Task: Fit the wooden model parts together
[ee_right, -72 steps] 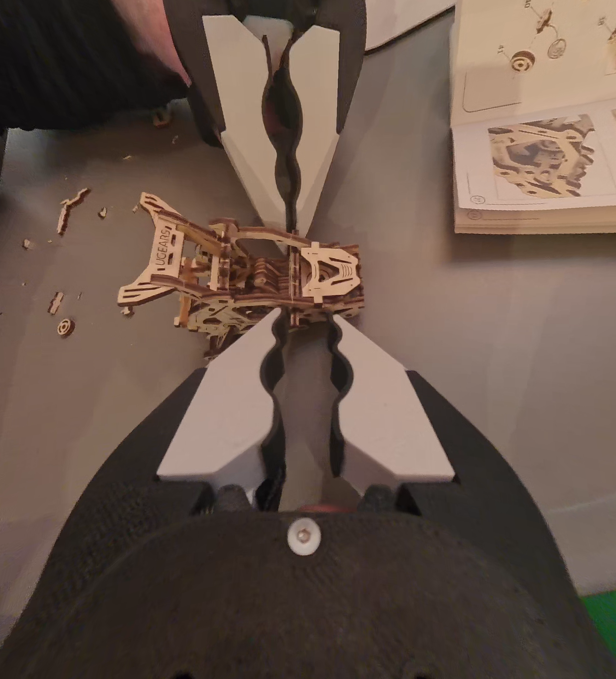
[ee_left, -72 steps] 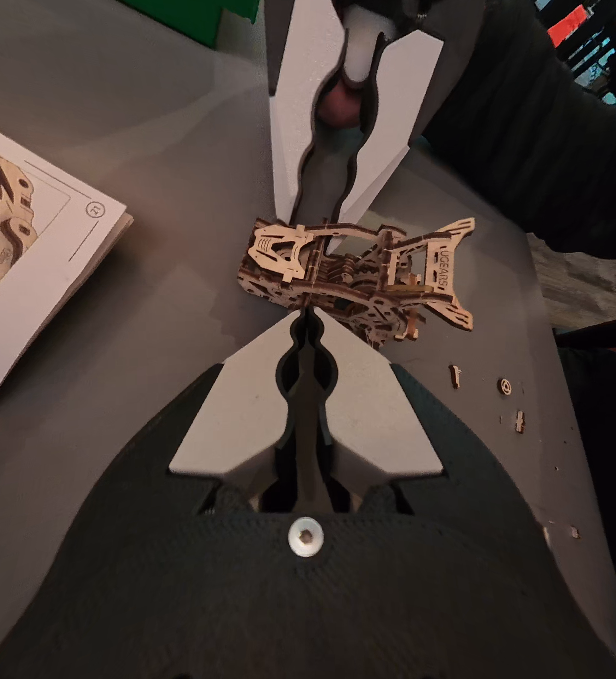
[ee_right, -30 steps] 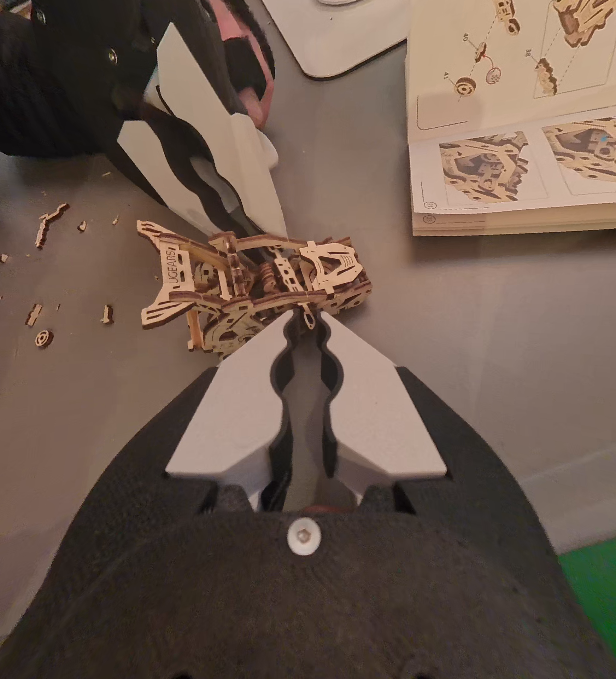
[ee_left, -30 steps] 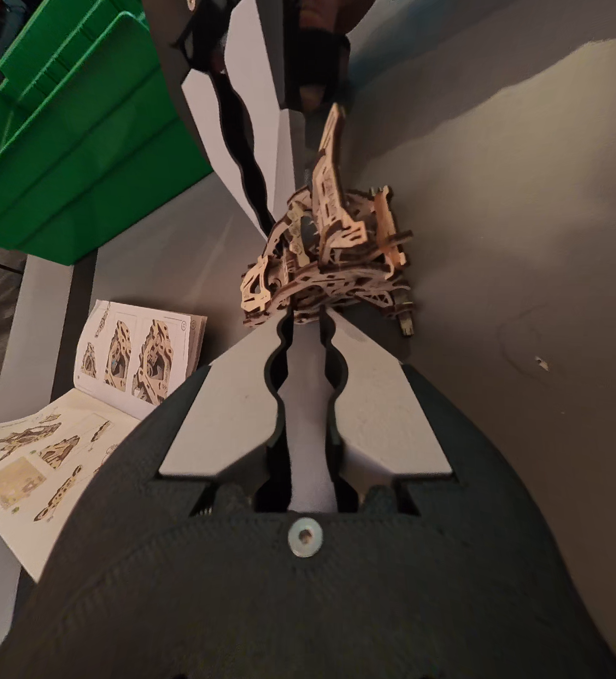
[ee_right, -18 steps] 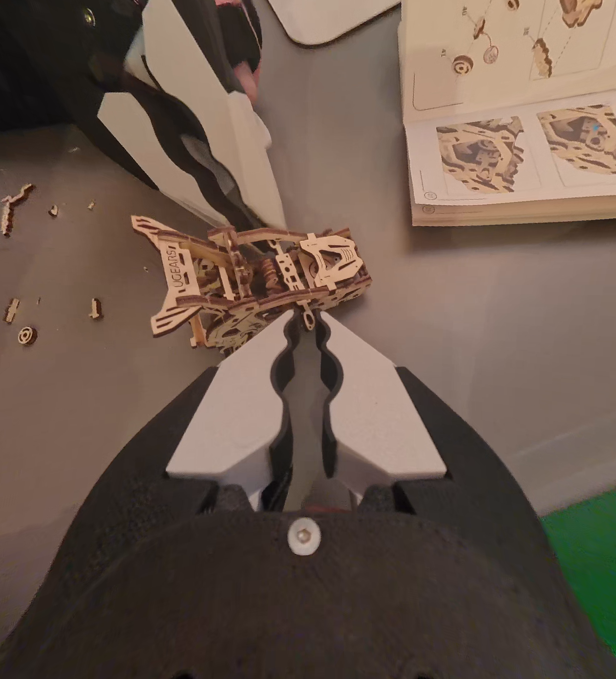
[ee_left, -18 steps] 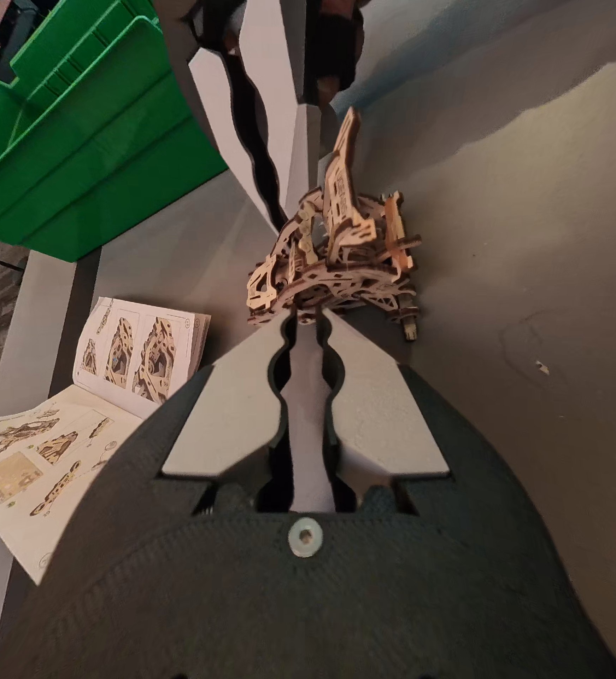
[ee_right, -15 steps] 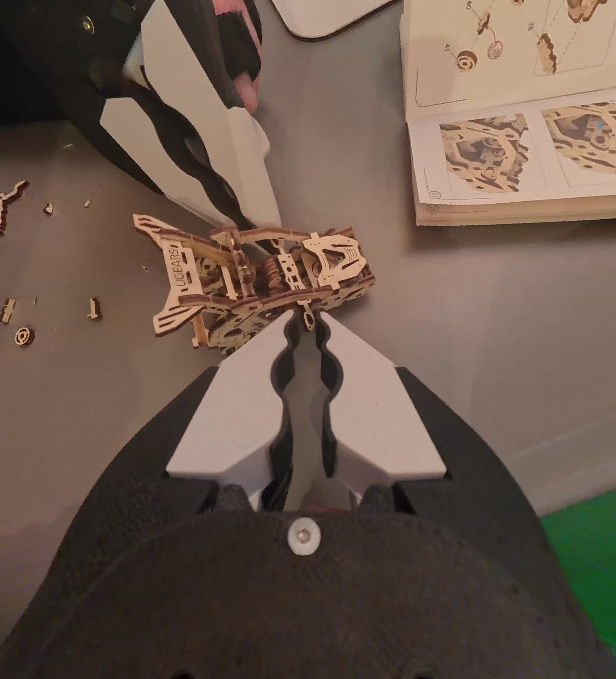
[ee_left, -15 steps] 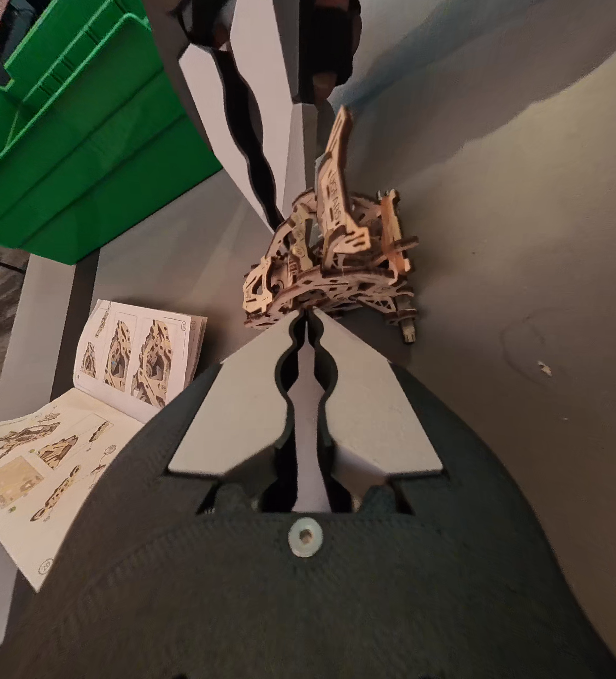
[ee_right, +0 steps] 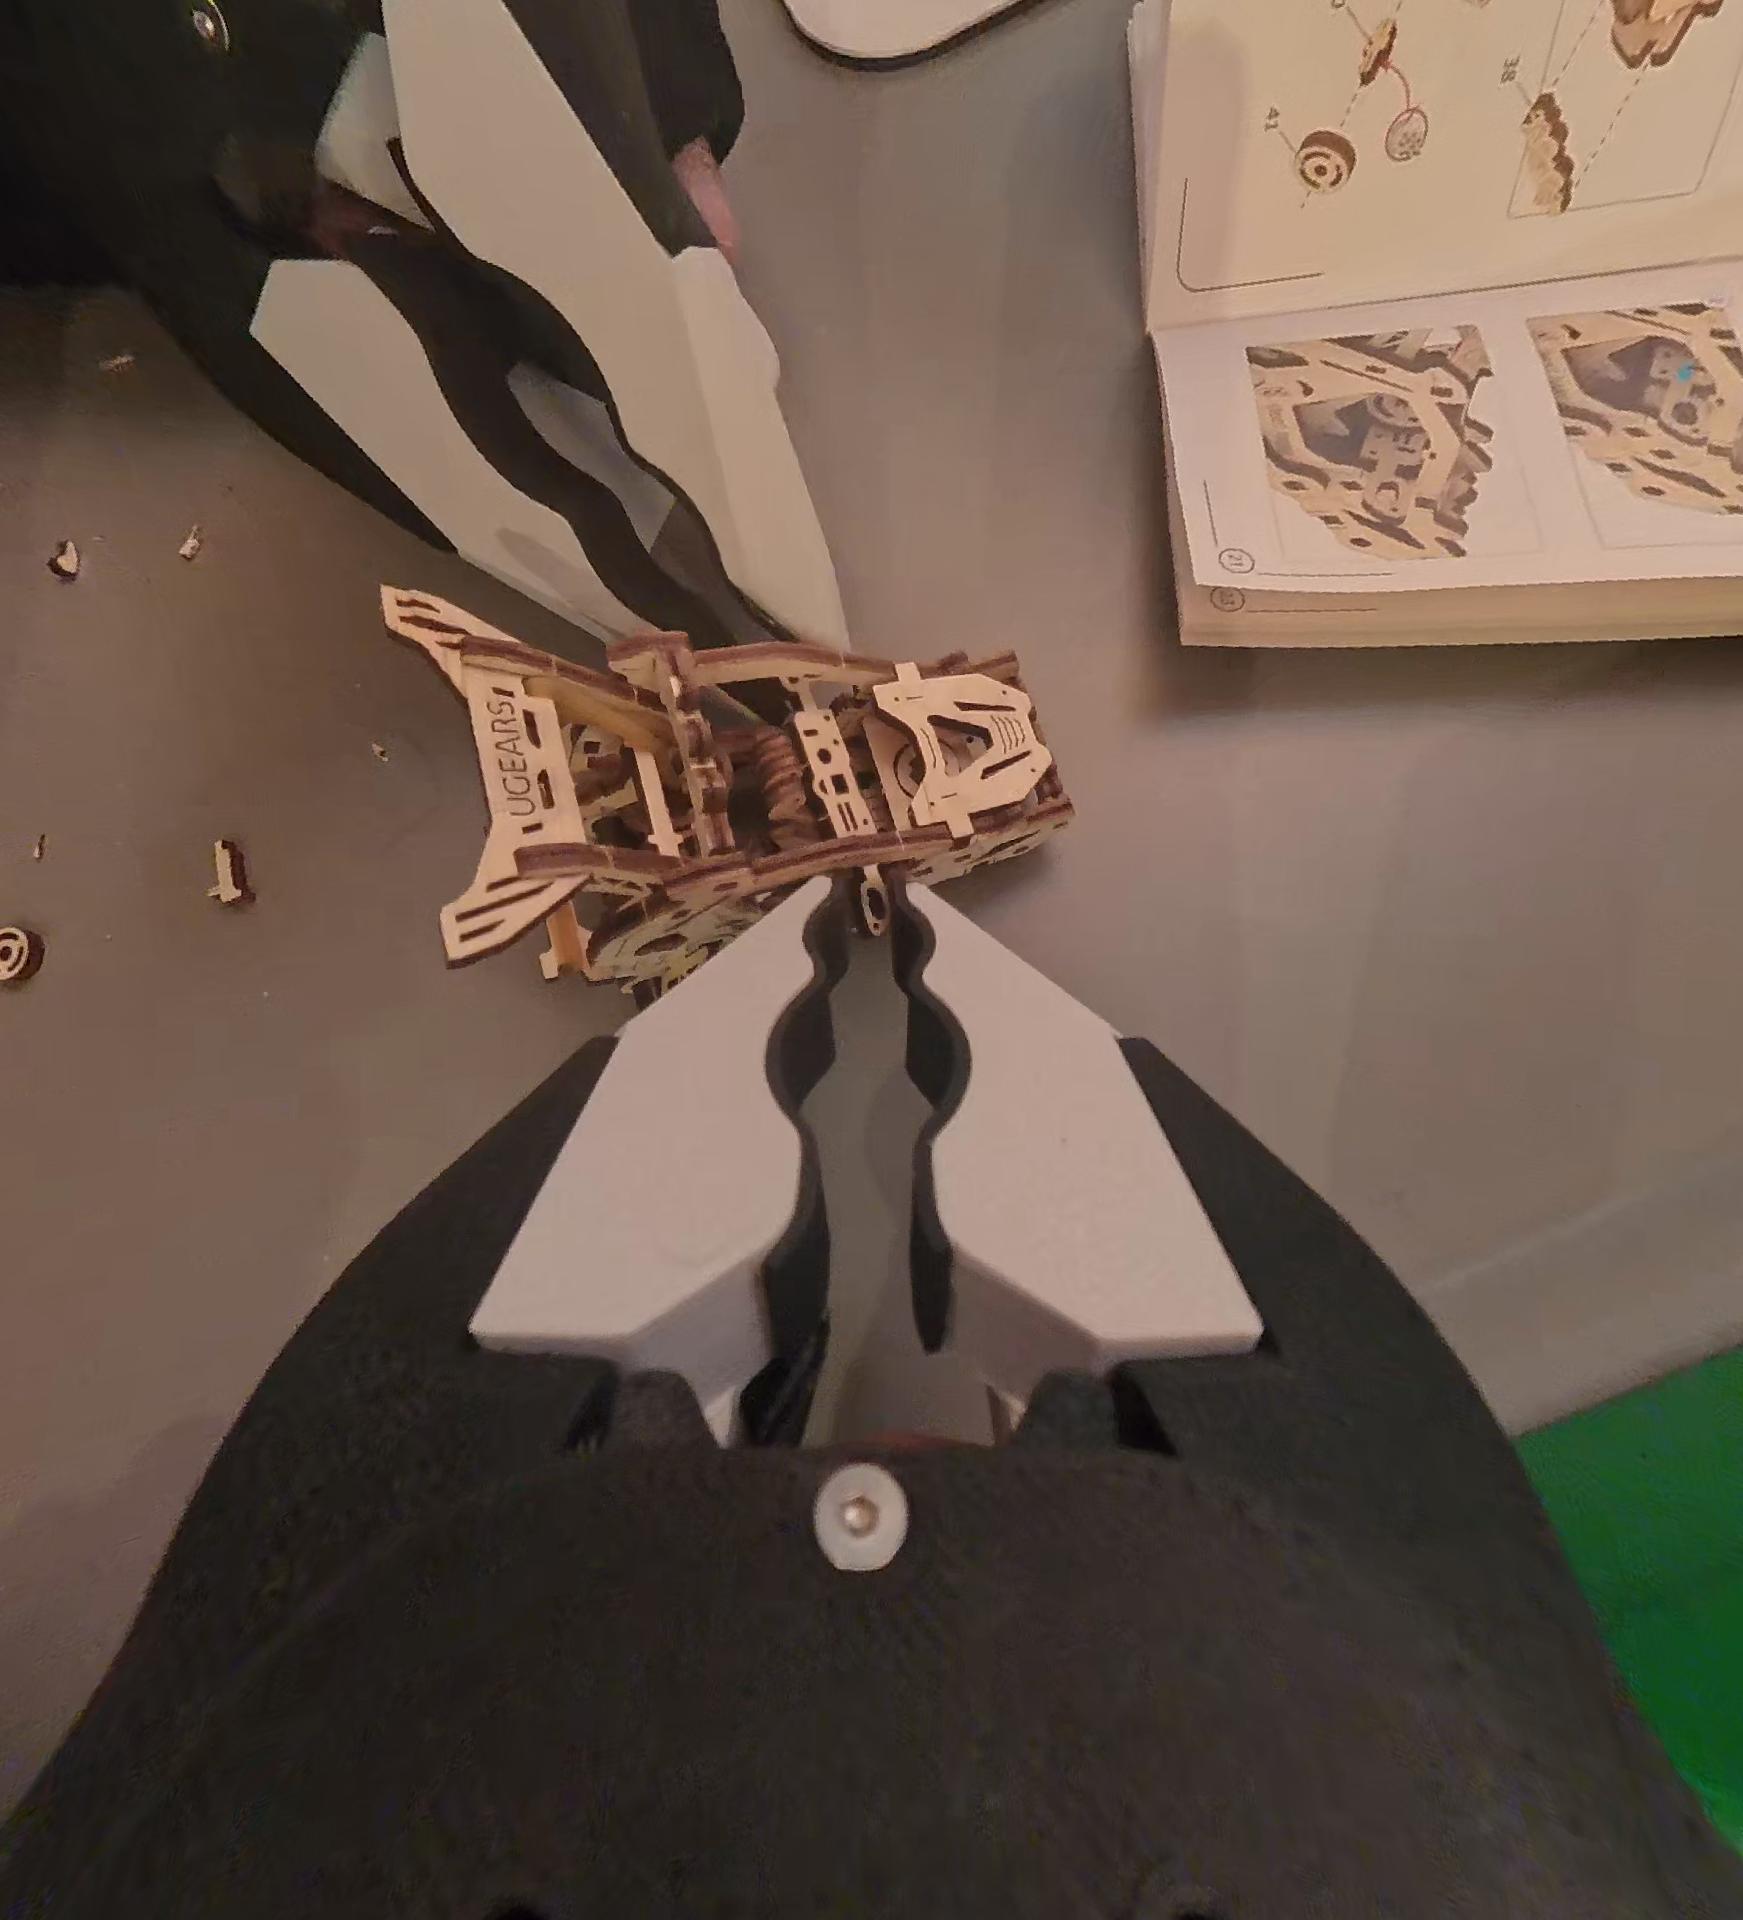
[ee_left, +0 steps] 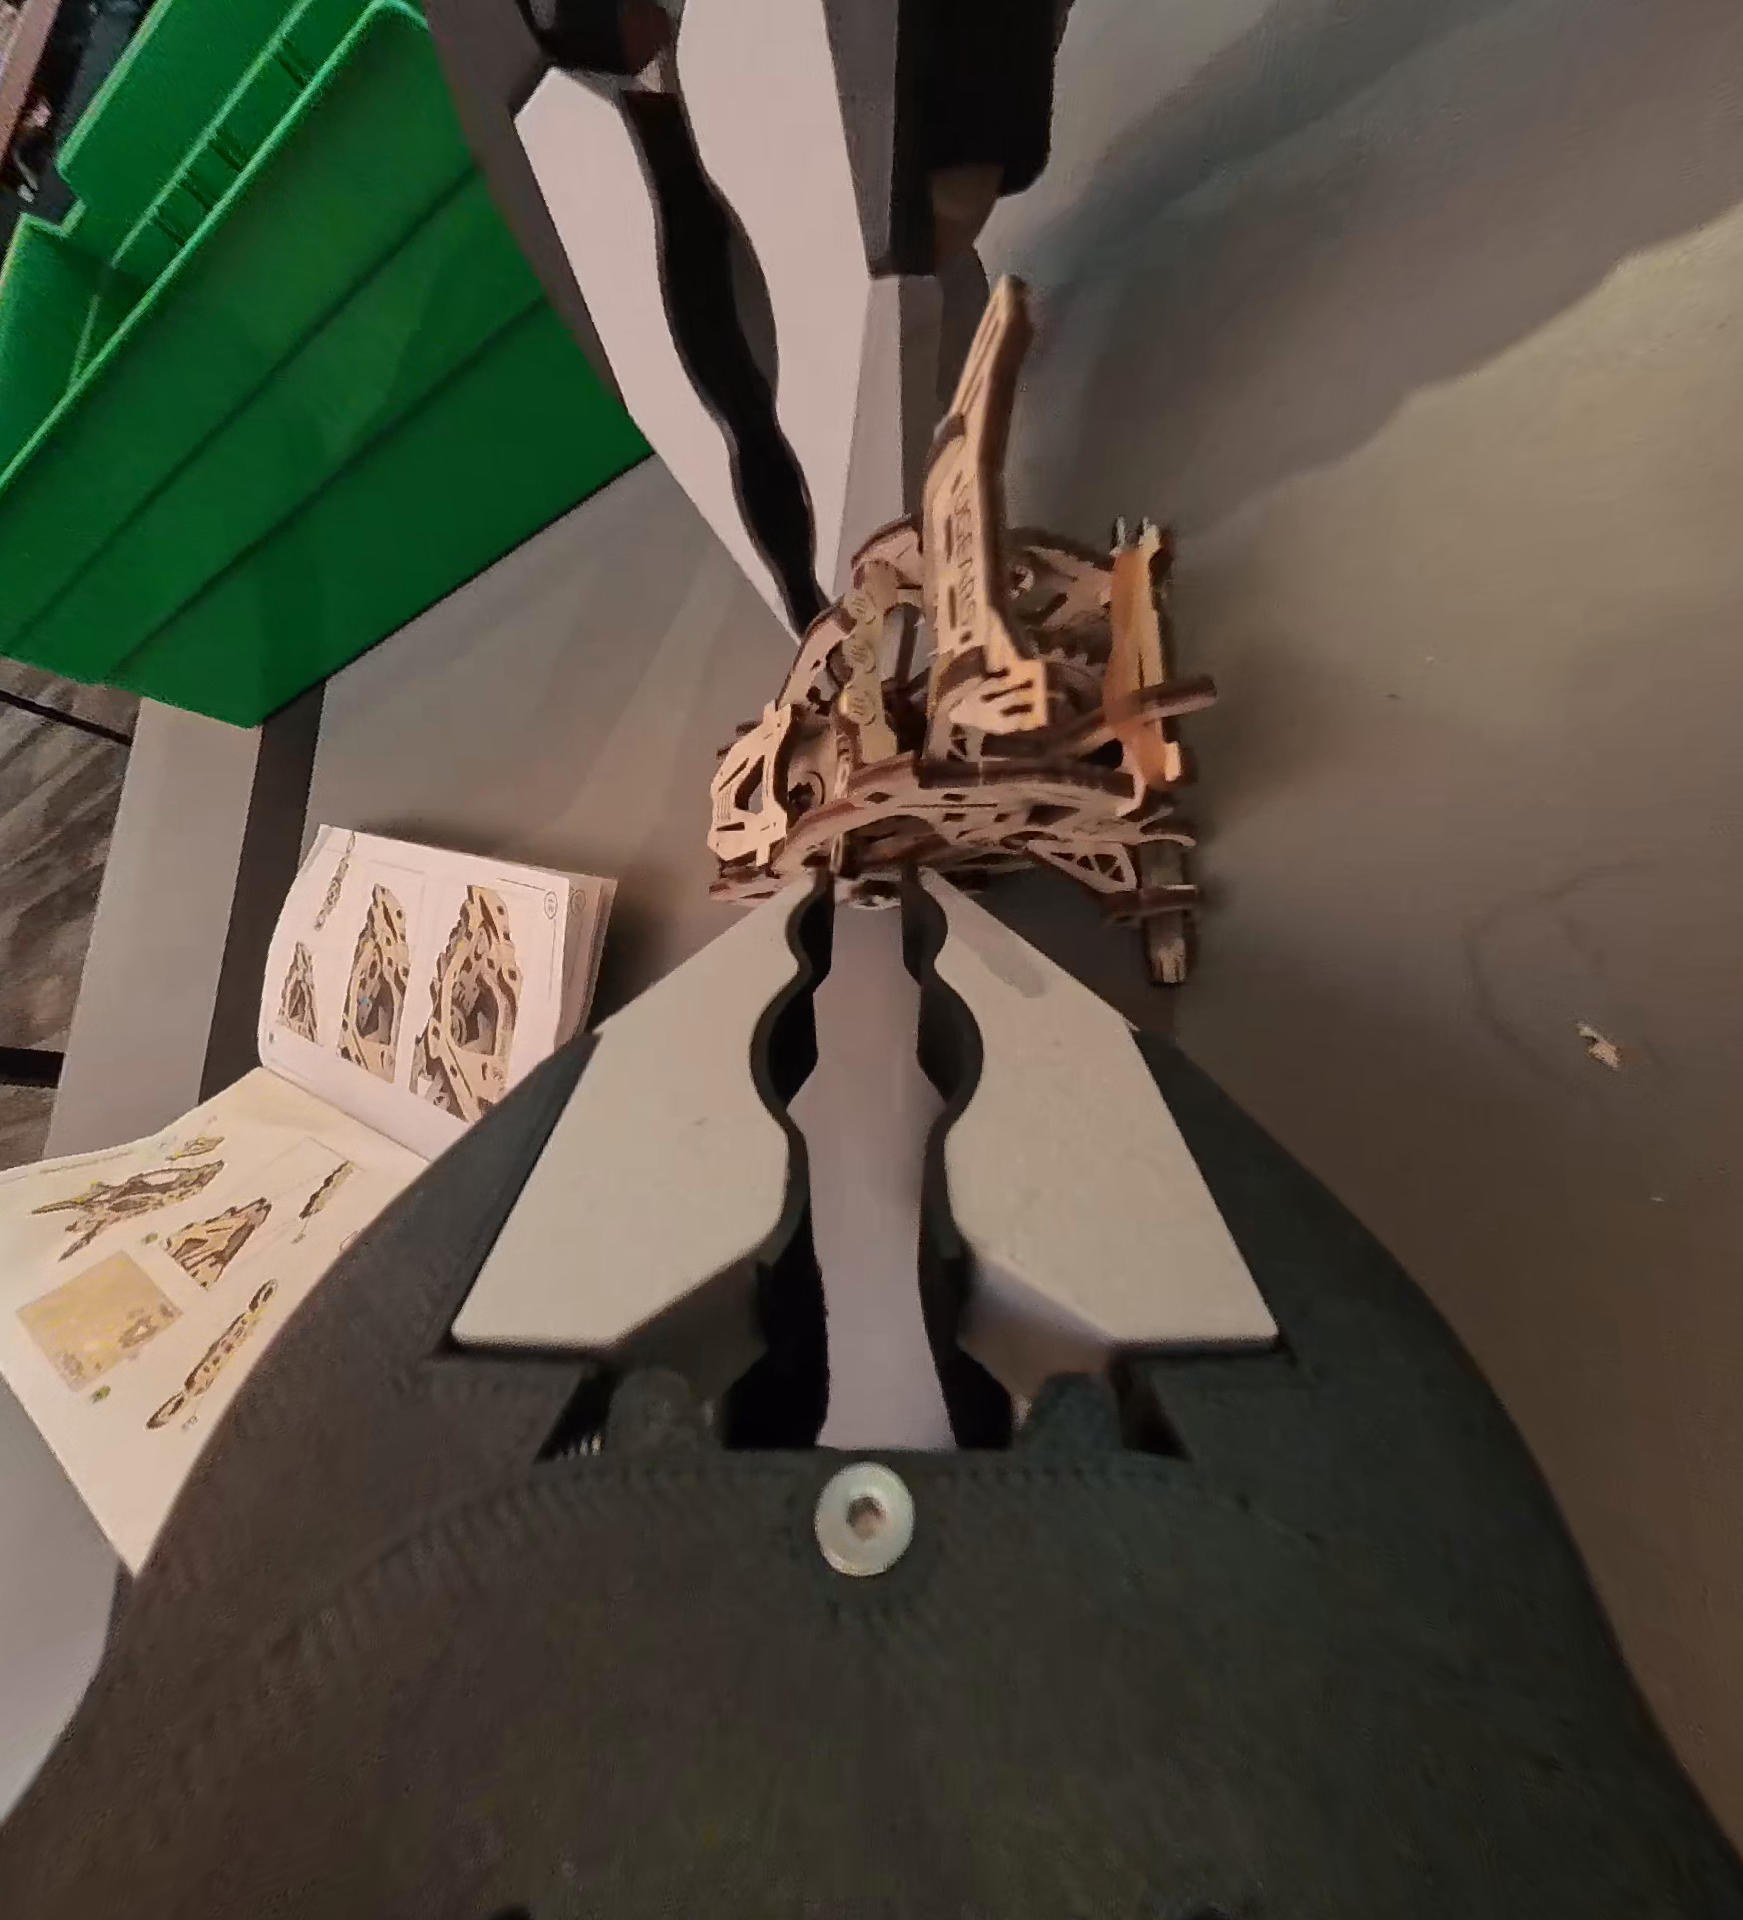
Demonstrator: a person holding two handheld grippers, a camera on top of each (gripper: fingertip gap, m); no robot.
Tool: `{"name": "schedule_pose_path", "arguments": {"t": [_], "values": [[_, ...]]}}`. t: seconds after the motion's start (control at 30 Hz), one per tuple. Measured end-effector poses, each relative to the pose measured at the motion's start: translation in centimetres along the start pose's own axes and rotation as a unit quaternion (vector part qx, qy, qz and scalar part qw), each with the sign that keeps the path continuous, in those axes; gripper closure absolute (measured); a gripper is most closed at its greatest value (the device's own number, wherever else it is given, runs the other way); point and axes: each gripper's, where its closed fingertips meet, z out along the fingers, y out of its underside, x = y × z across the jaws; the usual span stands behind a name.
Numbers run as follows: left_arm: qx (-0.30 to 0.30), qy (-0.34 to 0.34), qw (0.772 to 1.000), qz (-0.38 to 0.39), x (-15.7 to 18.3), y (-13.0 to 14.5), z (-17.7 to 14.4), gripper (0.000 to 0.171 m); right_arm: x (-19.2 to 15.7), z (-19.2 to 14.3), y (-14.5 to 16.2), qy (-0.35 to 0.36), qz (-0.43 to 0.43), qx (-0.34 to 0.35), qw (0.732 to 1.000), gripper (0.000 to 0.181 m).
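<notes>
The pale laser-cut wooden model [ee_right: 742, 790] lay on the grey bench [ee_right: 1366, 935]. Right gripper [ee_right: 872, 904] fingers pinched a small wooden tab [ee_right: 872, 906]; left gripper [ee_left: 862, 899] fingers stood slightly apart. Next, I judge, the tab needs careful pressing home.

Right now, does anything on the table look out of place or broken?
Small wooden bits lie scattered on the grey table, left of the wooden model; whether offcuts or unfitted parts, I cannot tell. The model itself shows no visible damage.

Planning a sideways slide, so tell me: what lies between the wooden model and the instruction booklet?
Only bare grey table between wooden model and instruction booklet, per the right wrist view.
</notes>
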Motion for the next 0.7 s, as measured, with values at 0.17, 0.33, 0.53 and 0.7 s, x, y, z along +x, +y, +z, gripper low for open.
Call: {"name": "schedule_pose_path", "arguments": {"t": [0.17, 0.33, 0.53, 0.7], "values": [[0.001, -0.006, 1.0, 0.01, -0.07, -0.04, -0.11, 0.17, -0.1, 0.14, -0.05, -0.001, 0.003, -0.002, 1.0, 0.177], [-0.002, 0.004, 1.0, 0.001, 0.16, 0.05, 0.0, 0.171, -0.08, -0.06, -0.15, -0.002, 0.003, 0.005, 1.0, 0.176], [0.013, 0.048, 0.994, -0.098, 0.2, 0.06, 0.13, 0.171, 0.7, -0.6, 0.2, 0.003, 0.006, 0.021, 1.0, 0.165], [0.007, 0.086, 0.981, -0.174, -0.08, 0.43, 0.18, 0.171, 0.5, -0.31, -0.01, -0.014, 0.002, 0.034, 0.999, 0.176]]}}
